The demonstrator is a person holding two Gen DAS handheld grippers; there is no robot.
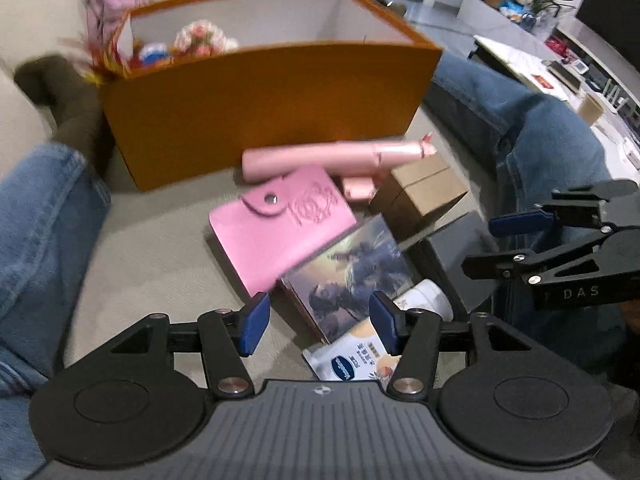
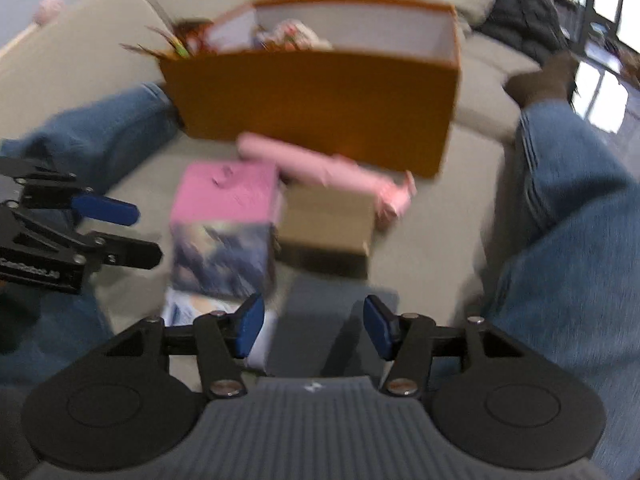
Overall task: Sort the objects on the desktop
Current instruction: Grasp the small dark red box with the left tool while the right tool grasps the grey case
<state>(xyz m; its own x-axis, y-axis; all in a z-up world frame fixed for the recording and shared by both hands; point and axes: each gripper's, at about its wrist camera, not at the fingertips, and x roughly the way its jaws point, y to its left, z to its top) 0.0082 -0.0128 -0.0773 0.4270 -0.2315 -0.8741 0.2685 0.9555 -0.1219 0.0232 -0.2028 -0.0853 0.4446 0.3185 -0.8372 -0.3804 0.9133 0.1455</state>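
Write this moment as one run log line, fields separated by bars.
left hand-held gripper: open, empty | right hand-held gripper: open, empty | pink wallet: outside orange box

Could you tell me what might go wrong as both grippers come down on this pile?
1. The pink wallet, picture card and white pouch overlap, so the open left gripper may catch two at once.
2. The right gripper hovers close by; they could collide.
3. The pink tube rests on other items and might roll off.

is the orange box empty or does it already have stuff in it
Not empty. The orange box is open-topped, and at its left end flowers and other small colourful items show above the rim; the rest of its white interior looks bare.
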